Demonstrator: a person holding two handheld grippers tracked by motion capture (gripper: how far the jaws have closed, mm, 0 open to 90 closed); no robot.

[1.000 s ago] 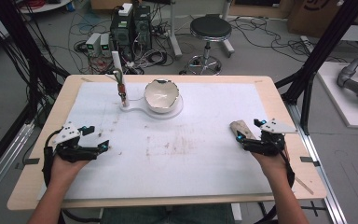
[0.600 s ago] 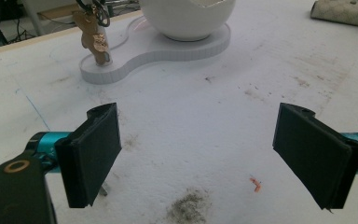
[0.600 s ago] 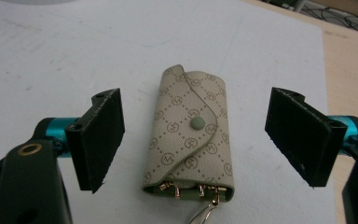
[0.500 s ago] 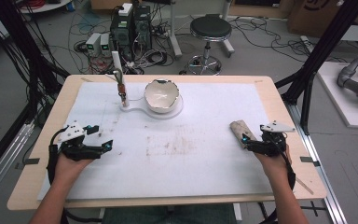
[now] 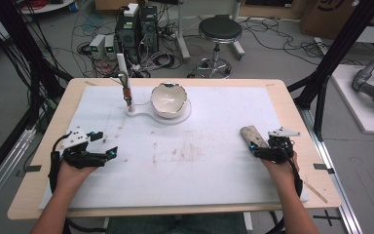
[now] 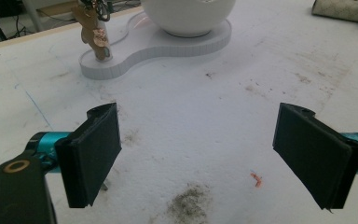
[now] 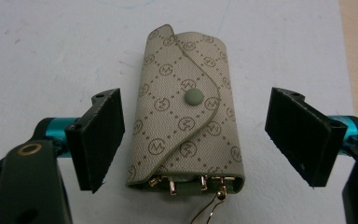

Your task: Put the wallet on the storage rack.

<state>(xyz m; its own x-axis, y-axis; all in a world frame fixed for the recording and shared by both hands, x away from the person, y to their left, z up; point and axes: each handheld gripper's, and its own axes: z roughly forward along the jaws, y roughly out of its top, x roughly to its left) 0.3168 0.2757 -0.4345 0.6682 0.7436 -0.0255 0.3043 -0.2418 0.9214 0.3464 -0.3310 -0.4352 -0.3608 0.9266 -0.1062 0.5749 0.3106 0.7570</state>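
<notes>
- Right tool [image 7: 193, 140]: jaws spread wide, one on each side of the key pouch [image 7: 186, 112], neither touching it. In the high view the right tool [image 5: 265, 148] sits at the right side of the surface [image 5: 214, 170], with the key pouch [image 5: 252, 137] just ahead of it.
- Key pouch: beige fabric with a printed diamond-and-monogram pattern, flap closed by a green snap. It lies flat on the white surface between the jaws; gold-coloured hooks and a thin gold wire show at its open end, nearest the camera.
- Left tool [image 6: 198, 158]: jaws spread wide, nothing between them, only bare stained surface. In the high view the left tool [image 5: 90, 155] is at the left side of the surface, well apart from the pouch.
- White bowl [image 5: 168, 99]: stands on a white stand [image 5: 148, 114] at the far middle of the surface.
- Small post [image 5: 126, 92]: rises from the left lobe of the same stand, just beside the bowl; a brownish piece hangs on it, detail too small to tell.
- Surface: white sheet with dirty smudges near its centre.
</notes>
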